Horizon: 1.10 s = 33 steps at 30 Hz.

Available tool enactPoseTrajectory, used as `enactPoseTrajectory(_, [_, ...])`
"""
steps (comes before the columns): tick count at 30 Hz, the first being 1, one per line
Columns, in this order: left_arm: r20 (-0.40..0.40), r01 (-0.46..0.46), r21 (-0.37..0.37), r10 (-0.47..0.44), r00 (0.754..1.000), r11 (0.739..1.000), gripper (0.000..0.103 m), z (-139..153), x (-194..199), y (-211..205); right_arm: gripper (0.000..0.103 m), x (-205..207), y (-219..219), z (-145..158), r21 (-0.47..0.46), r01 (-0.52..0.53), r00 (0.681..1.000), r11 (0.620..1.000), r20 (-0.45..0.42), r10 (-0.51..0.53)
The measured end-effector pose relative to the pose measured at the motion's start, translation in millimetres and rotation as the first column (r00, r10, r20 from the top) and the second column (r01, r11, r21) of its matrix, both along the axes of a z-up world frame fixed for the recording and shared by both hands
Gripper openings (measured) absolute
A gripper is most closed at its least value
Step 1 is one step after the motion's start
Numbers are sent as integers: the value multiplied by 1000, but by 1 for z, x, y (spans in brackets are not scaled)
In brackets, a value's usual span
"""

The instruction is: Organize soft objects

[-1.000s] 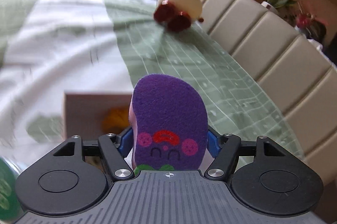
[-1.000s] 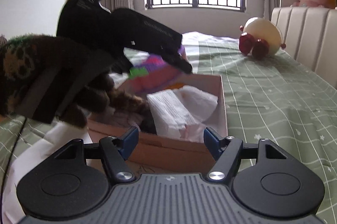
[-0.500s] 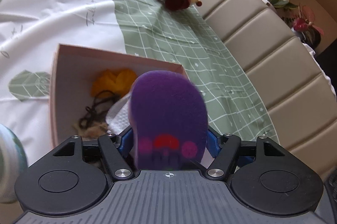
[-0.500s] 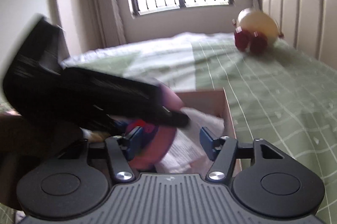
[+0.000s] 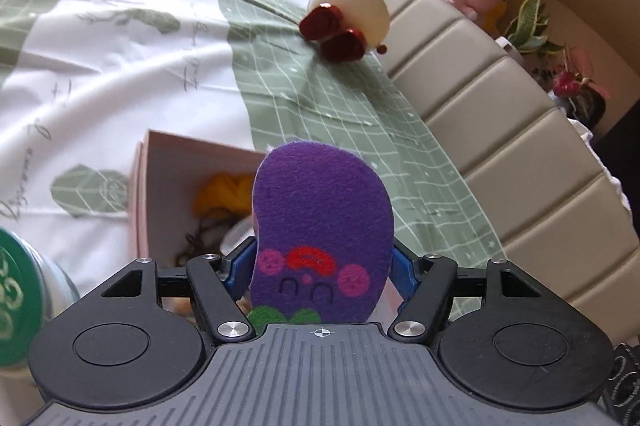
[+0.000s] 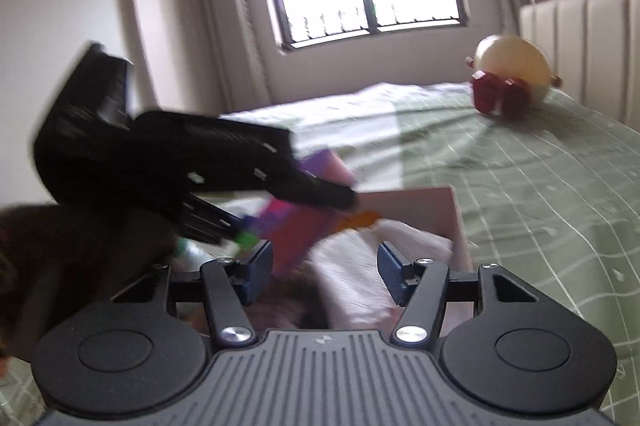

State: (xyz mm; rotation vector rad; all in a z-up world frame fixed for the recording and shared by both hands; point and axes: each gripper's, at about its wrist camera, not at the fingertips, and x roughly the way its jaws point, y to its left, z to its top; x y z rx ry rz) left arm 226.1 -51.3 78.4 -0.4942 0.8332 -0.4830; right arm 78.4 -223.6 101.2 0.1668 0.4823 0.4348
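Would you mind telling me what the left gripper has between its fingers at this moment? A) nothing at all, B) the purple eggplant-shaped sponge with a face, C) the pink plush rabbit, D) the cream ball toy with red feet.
B: in the left wrist view the purple eggplant-shaped sponge stands clamped between the blue pads of the left gripper, above the pink box.

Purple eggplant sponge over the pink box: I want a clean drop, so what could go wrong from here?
1. The eggplant sponge sticks out far beyond the left claw, so it could tip outside the pink box.
2. The box already holds white cloth and a yellow item; the sponge may perch on top.
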Motion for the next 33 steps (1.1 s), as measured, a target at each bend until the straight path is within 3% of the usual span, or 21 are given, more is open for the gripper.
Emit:
enactPoseTrajectory(6, [-42,89,-134,-95,995,987,72,-17,-12,-10,58,7,1,1,58,15,999,998,-49,-12])
enactPoseTrajectory(7, [-40,104,-146,-111,993,984,72,-17,-14,-12,56,10,0,-1,66,19,998,998,-64,-15])
enactPoseTrajectory(8, [-33,113,-147,-119,992,983,72,-17,-16,-13,43,12,0,-3,65,27,997,998,-77,-22])
enactPoseTrajectory(10, [6,88,-78,-87,996,993,72,-11,-19,-14,33,16,-2,-7,50,38,994,998,-100,-32])
enactPoseTrajectory(12, [68,59,-5,-58,996,998,79,-4,-22,-10,33,18,-2,-10,30,50,992,998,-114,-47])
enactPoseTrajectory(16, [225,-66,147,32,974,987,74,12,-37,-6,31,22,0,-15,-20,99,989,995,-111,-101])
enactPoseTrajectory(18, [253,-118,115,85,964,986,74,17,-43,5,32,27,0,-17,-13,61,991,998,-116,-62])
enactPoseTrajectory(22, [277,-168,77,141,950,983,74,26,-55,23,58,21,3,-15,-25,55,995,998,-87,-57])
enactPoseTrajectory(27, [285,-196,112,158,945,974,74,23,-93,39,58,9,10,-14,-97,104,994,990,-26,-107])
enactPoseTrajectory(30, [296,-222,146,171,940,964,65,16,-134,49,58,10,20,-13,-133,66,997,989,-27,-71])
enactPoseTrajectory(33, [294,-250,209,183,938,945,64,1,-176,57,55,27,39,-8,-127,7,998,992,-65,-15])
